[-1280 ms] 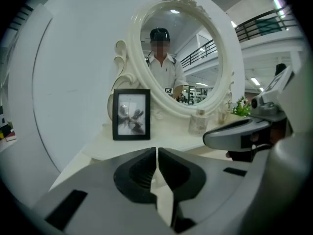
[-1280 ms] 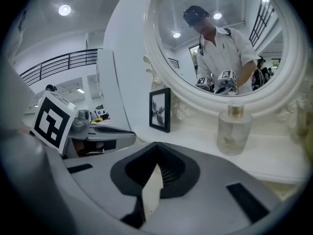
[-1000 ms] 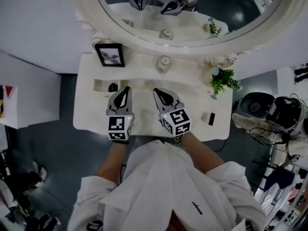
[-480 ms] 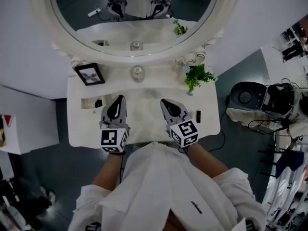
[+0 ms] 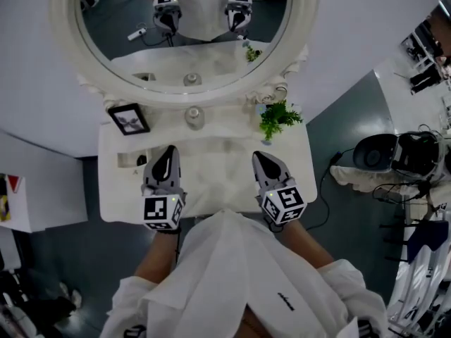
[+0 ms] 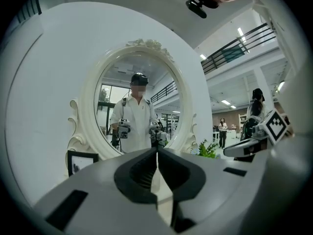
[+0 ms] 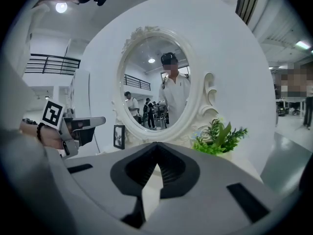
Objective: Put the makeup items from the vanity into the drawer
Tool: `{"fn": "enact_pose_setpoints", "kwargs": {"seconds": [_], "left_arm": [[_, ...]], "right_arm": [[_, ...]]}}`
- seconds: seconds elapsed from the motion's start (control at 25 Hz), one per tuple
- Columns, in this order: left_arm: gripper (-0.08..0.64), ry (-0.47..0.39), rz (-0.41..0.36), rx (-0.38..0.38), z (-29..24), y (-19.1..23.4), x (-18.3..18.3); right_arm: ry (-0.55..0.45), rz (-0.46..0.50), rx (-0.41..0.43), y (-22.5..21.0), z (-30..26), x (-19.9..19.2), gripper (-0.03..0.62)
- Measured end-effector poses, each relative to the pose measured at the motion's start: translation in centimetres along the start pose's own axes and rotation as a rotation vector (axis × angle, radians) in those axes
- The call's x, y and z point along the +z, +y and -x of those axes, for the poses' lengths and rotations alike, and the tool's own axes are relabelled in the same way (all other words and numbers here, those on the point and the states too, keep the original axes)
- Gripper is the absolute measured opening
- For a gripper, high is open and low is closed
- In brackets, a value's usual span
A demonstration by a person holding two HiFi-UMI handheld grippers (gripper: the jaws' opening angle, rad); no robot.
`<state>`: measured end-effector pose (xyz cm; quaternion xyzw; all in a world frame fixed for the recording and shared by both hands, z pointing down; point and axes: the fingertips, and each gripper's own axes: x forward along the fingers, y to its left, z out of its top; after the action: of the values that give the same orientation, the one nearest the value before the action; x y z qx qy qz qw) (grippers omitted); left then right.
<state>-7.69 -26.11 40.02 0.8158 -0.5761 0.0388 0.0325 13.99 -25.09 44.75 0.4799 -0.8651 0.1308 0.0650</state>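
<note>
Vanity [image 5: 113, 196] fills middle of head view; we lose its front edge under our white shirt [image 5: 232, 273]. Oval mirror [image 5: 183, 55] at upper centre, top cut off by frame. Left gripper [image 5: 168, 150] left of centre over tabletop, jaws pressed together, nothing between. Right gripper [image 5: 259, 155] right of centre, jaws likewise closed, empty. Plant [image 5: 276, 118] at tabletop's upper right. Picture frame [image 5: 129, 119] at upper left. Small dark makeup item [image 5: 142, 160] in recess at tabletop's left, just beside left gripper; too small for us to name.

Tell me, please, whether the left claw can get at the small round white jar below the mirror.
Probably yes: only bare vanity top lies between the left claw and the white jar.
</note>
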Motion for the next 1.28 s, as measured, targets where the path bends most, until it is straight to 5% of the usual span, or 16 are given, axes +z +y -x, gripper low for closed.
{"fn": "enact_pose_setpoints", "kwargs": {"seconds": [1.28], "left_arm": [[0.034, -0.043, -0.016, 0.020, 2.1, 0.5, 1.2]], "right_arm": [[-0.057, -0.018, -0.026, -2.2, 1.9, 1.3, 0.017]]}}
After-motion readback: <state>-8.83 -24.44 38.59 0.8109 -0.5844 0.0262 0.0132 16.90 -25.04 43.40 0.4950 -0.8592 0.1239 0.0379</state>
